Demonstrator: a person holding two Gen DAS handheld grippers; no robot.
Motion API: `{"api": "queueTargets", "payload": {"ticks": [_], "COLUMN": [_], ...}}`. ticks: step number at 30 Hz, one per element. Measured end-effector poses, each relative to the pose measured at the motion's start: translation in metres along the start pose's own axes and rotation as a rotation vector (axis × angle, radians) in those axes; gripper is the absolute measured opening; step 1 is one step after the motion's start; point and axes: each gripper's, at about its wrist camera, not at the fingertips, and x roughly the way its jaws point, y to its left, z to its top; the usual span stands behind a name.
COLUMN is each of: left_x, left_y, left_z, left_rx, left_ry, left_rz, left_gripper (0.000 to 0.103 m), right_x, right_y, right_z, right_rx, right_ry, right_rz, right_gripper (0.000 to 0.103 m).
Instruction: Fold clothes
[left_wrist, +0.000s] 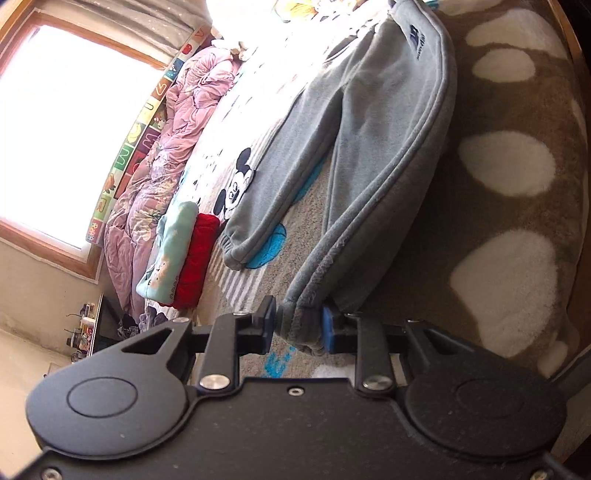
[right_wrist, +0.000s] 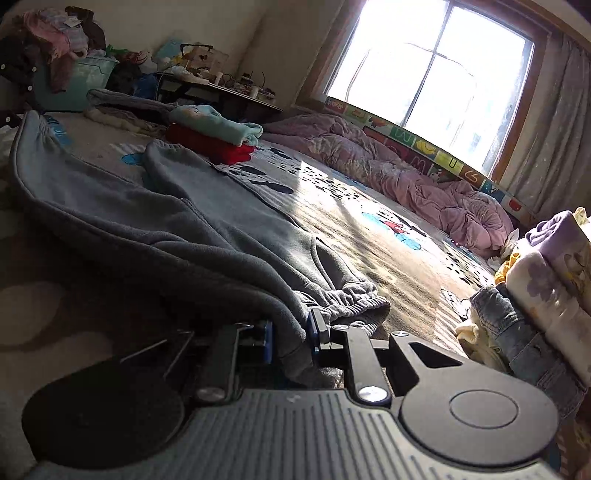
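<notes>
Grey fleece trousers (left_wrist: 373, 122) are spread flat on the cartoon-print bed cover (left_wrist: 236, 173), legs apart, elastic cuffs visible. One leg cuff is pinched by the left tongs (left_wrist: 299, 326), narrow gap filled by thick, fuzzy fabric. The waistband end is clamped by the right tongs (right_wrist: 290, 336), jaws closed on bunched cloth. A folded stack is seen just beyond the free leg: teal top (left_wrist: 168, 251) over red knit (left_wrist: 195, 258). A crumpled pink quilt (right_wrist: 406, 177) lies along the window (right_wrist: 424, 70) side. A brown blanket with white spots (left_wrist: 517, 177) borders the trousers. A pile of unfolded clothes (right_wrist: 535, 280) sits near the right tongs.
</notes>
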Motion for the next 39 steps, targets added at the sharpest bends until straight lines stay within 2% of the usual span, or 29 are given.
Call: {"api": "queueTargets", "payload": {"ticks": [6, 14, 21, 25, 31, 39], "left_x": [0.027, 0.095, 0.148, 0.178, 0.216, 0.252], "left_y": [0.053, 0.093, 0.111, 0.124, 0.133, 0.156], "left_z": [0.027, 0.062, 0.084, 0.092, 0.095, 0.083], "left_rx": [-0.167, -0.259, -0.344, -0.414, -0.479, -0.671], "left_ry": [0.015, 0.100, 0.190, 0.239, 0.280, 0.318], "left_rz": [0.019, 0.028, 0.029, 0.020, -0.010, -0.086], "left_gripper": [0.023, 0.023, 0.022, 0.022, 0.023, 0.023], "right_x": [0.013, 0.043, 0.064, 0.083, 0.107, 0.142], "right_y": [-0.021, -0.054, -0.078, -0.093, -0.110, -0.139], "right_z": [0.003, 0.005, 0.005, 0.004, 0.001, -0.002], "right_rx": [0.167, 0.399, 0.555, 0.619, 0.641, 0.719], "right_ry": [-0.015, -0.023, -0.056, -0.043, 0.011, 0.071], "right_rz": [-0.008, -0.008, -0.019, -0.013, 0.038, 0.135], "right_gripper": [0.019, 0.018, 0.018, 0.018, 0.018, 0.018]}}
